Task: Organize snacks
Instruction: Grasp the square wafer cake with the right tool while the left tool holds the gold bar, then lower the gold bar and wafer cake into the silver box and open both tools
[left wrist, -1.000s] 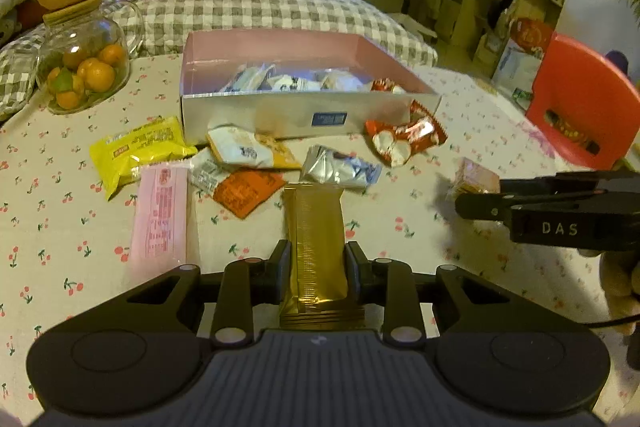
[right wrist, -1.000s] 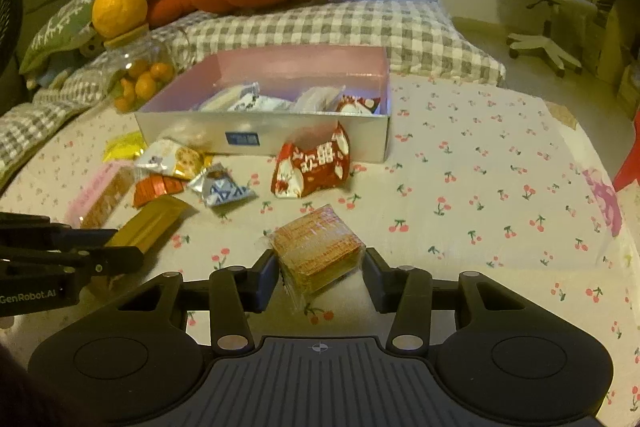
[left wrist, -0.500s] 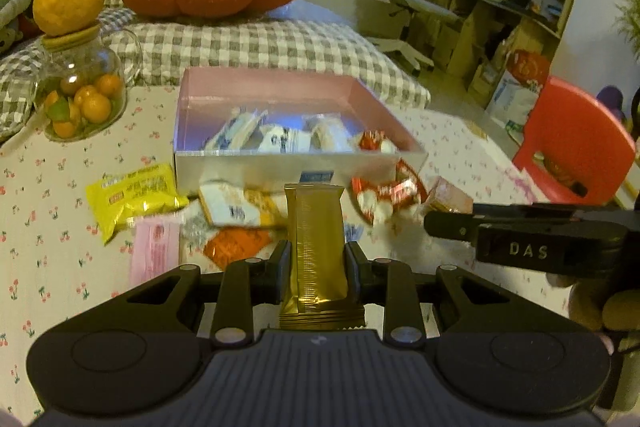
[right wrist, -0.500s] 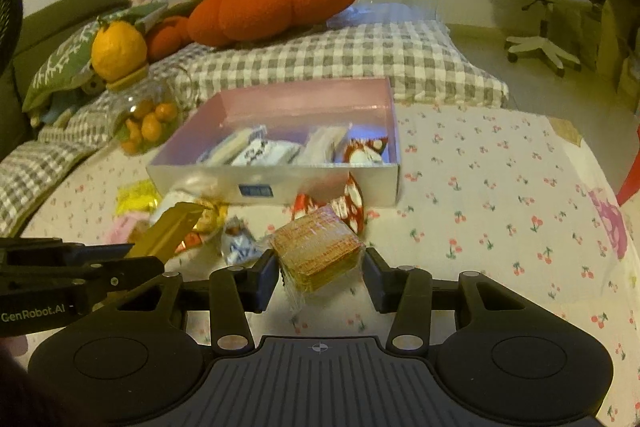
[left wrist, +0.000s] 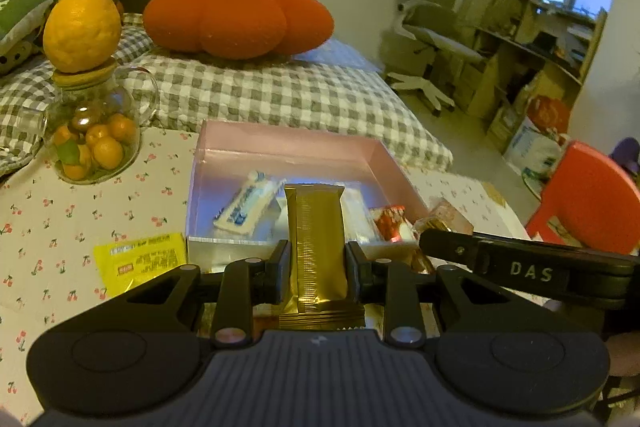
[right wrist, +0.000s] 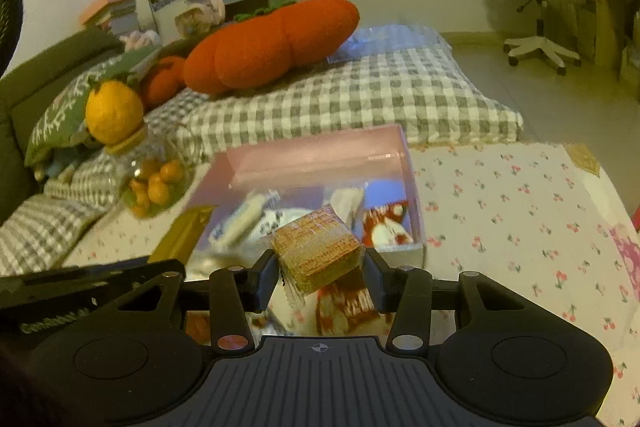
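Just lifted both off the table: my left gripper (left wrist: 317,263) clamps the long gold foil bar (left wrist: 316,247), right gripper (right wrist: 320,273) the clear-wrapped wafer block (right wrist: 316,251), now over the pink-lined cardboard box (left wrist: 280,151), ready to drop.

One pink box (left wrist: 288,151), one gold bar (left wrist: 316,247), one wafer pack (right wrist: 316,247), one yellow packet (left wrist: 140,261), one jar (left wrist: 92,135).
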The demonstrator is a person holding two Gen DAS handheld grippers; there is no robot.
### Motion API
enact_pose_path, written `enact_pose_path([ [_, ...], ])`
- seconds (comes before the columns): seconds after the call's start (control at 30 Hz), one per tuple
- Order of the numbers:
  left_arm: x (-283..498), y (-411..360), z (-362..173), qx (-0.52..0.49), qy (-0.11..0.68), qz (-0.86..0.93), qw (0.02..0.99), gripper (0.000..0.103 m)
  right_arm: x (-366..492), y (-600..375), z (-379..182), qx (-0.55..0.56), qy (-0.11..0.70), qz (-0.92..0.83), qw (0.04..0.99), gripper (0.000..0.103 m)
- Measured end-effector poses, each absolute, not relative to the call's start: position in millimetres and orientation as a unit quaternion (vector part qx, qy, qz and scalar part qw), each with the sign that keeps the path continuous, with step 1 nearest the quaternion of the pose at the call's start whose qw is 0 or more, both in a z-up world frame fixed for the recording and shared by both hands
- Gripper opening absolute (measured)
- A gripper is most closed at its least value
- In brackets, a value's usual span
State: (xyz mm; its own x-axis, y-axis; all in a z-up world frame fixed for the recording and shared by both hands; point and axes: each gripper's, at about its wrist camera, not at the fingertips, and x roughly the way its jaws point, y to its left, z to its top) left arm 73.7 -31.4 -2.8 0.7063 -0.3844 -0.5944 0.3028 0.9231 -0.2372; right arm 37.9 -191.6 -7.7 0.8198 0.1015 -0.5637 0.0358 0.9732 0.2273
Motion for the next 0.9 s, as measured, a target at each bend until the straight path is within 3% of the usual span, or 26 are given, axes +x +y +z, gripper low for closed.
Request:
enact_pose_path([
  [0.37,113.6,-36.5,-8.4,-0.105,0.346,-0.162,0.918,0.026,86.5,-205.3,-8.7,0.192,0.306,0.001,0.933,0.045],
  [0.9,168.4,-70.2,-33.4,-0.074,0.349,-0.163,0.920,0.026,146.0,-241.4,-50.2,0.254,0.339,-0.014,0.906,0.045],
])
